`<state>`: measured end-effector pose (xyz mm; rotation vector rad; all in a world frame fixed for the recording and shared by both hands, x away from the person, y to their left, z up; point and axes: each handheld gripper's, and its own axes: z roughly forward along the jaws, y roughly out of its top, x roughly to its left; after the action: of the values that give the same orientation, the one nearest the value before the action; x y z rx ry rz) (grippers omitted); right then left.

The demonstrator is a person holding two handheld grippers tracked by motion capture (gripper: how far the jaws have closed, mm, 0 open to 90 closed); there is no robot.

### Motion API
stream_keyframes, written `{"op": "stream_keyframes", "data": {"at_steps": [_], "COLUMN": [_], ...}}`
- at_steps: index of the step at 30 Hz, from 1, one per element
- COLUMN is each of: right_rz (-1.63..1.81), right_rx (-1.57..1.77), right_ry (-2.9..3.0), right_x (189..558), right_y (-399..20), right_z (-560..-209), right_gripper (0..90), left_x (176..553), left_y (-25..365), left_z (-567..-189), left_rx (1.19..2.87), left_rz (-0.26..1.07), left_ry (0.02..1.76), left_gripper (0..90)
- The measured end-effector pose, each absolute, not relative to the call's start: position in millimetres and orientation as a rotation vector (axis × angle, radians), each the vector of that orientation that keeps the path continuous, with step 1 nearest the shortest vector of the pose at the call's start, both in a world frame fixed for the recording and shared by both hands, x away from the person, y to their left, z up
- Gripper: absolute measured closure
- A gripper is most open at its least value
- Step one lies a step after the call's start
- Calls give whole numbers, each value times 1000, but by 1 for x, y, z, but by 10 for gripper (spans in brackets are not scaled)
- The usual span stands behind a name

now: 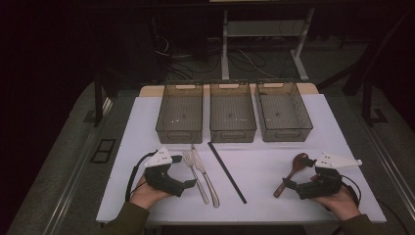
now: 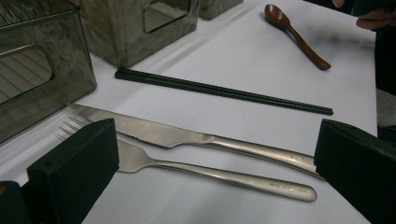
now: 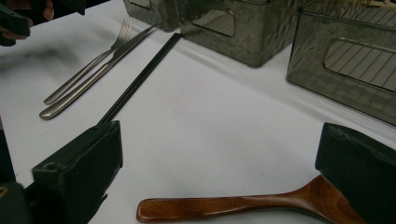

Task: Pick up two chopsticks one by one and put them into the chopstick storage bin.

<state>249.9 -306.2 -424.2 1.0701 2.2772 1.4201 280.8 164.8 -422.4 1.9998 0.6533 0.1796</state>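
While both hands rest near the front edge of a white table [image 1: 147,117], each holds a 2-jaw gripper with its jaws spread wide and nothing between the pads. Seen from the high view, the left gripper [image 1: 188,184] sits at the left, just beside a steel fork [image 1: 195,177] and a steel knife [image 1: 206,178] that lie side by side, tines and blade toward the far side. To their right, a pair of black chopsticks [image 1: 227,172] lies on a diagonal. The right gripper [image 1: 289,184] sits at the right, close over a brown wooden spoon [image 1: 291,173], whose bowl points away from the person.

Along the far side stand 3 smoky, see-through bins in a row: a left bin [image 1: 179,128], a middle bin [image 1: 233,130] and a right bin [image 1: 286,131]. All 3 look empty.

From the left gripper view, the fork [image 2: 205,171] and knife [image 2: 187,136] cross the gap between the jaws, lying on the table below them. From the right gripper view, the spoon handle [image 3: 224,208] lies low between the jaws, untouched.

This looks like the very start of sorting cutlery into the bins, with nothing yet lifted. A likely next move is for each gripper to lower over a slim handle, close squarely across it, and lift it flat off the table.
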Motion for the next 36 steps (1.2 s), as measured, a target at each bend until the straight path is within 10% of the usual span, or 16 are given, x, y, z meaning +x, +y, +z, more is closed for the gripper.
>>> {"op": "stream_keyframes", "data": {"at_steps": [14,36], "right_rz": [1436,1435], "right_rx": [1078,1085], "right_ry": [2268,2255], "right_x": [250,250], "right_y": [-309,-309], "right_z": [-425,-426], "right_gripper": [0,0], "left_x": [280,279], "left_y": [167,148], "left_z": [-422,-414], "left_rx": [1993,1967], "left_rz": [195,182], "left_ry": [674,623], "left_gripper": [17,320]}}
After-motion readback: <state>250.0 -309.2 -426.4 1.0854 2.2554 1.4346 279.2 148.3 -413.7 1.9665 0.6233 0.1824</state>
